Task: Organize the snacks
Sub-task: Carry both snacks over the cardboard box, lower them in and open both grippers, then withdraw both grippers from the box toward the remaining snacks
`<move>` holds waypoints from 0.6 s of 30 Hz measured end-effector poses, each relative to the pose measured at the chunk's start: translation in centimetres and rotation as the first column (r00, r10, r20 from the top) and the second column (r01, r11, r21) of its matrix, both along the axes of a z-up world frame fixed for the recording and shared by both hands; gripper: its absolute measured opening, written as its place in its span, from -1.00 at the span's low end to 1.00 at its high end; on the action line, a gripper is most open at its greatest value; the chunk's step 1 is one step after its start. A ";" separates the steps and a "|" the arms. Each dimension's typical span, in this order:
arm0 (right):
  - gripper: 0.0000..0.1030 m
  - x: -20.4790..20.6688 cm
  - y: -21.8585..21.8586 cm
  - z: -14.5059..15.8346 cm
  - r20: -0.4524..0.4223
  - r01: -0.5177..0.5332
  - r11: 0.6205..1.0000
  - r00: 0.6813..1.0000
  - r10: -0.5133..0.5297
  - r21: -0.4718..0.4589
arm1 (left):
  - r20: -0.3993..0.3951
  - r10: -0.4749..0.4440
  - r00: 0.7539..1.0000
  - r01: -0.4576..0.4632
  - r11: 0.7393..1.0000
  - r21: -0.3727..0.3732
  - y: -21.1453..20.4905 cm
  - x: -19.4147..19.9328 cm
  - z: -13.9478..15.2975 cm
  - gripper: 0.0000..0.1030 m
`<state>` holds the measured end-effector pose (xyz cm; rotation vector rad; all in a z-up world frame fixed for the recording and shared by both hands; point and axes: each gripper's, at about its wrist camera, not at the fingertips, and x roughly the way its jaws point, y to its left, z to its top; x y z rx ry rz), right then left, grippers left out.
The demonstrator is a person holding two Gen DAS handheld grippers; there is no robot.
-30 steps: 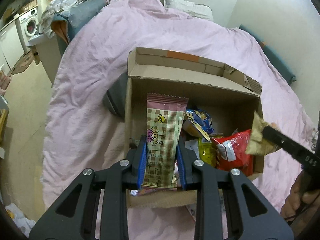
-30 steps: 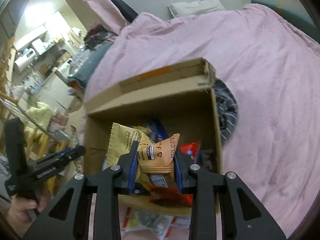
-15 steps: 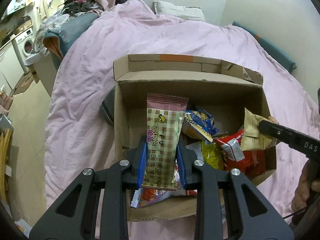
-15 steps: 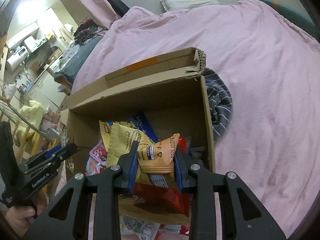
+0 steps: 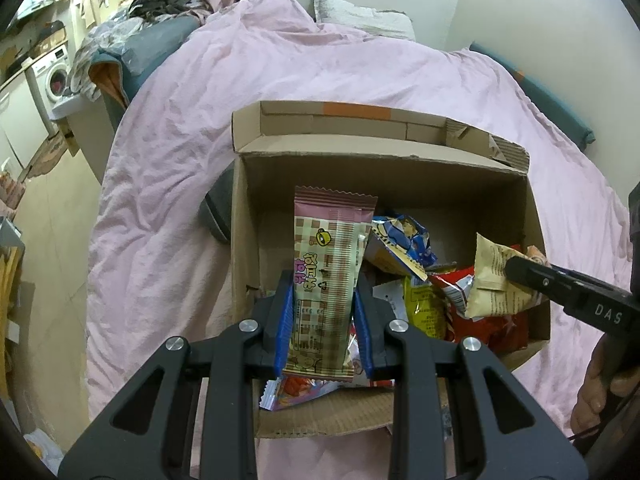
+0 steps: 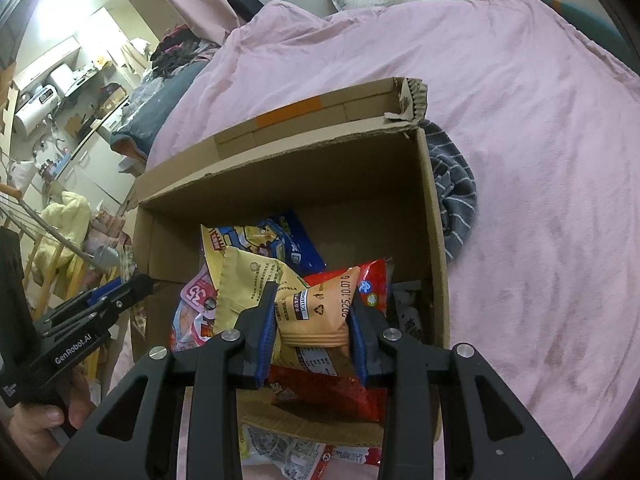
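An open cardboard box [image 5: 400, 184] [image 6: 288, 176] sits on a pink bed and holds several snack packets. My left gripper [image 5: 323, 312] is shut on a long pink checked snack bar [image 5: 330, 264], held upright over the box's near left side. My right gripper [image 6: 312, 320] is shut on an orange snack packet [image 6: 316, 312] together with a pale yellow packet [image 6: 248, 276], over the box's near right side. The right gripper [image 5: 524, 272] also shows in the left wrist view, and the left gripper [image 6: 132, 286] in the right wrist view.
Inside the box lie a blue packet [image 6: 288, 240], a red packet [image 5: 480, 312] and a pink packet [image 6: 192, 308]. More packets [image 6: 280, 456] lie on the bed in front of the box. A striped grey cloth [image 6: 456, 200] lies by the box's right wall. Pink duvet [image 5: 168, 160] surrounds it.
Both grippers have moved further over the box, still holding their snacks; more of the box's inside shows in both views.
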<state>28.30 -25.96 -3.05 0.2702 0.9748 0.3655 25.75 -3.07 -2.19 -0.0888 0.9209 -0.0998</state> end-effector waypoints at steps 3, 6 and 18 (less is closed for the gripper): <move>-0.31 0.0 -0.1 0.0 0.005 0.006 1.000 1.000 -0.006 0.002 | -0.024 -0.001 1.000 0.001 1.000 -0.003 -0.1 0.1 -0.3 -0.53; -0.31 0.1 -0.2 0.0 0.002 0.003 1.000 1.000 -0.003 0.009 | -0.029 -0.004 1.000 0.004 1.000 -0.003 -0.1 0.1 -0.4 -0.53; 0.77 -0.9 -1.6 2.5 0.131 0.059 0.994 0.989 -0.070 0.092 | 0.064 0.005 0.998 -0.004 1.000 -0.022 -0.1 -0.9 1.2 0.61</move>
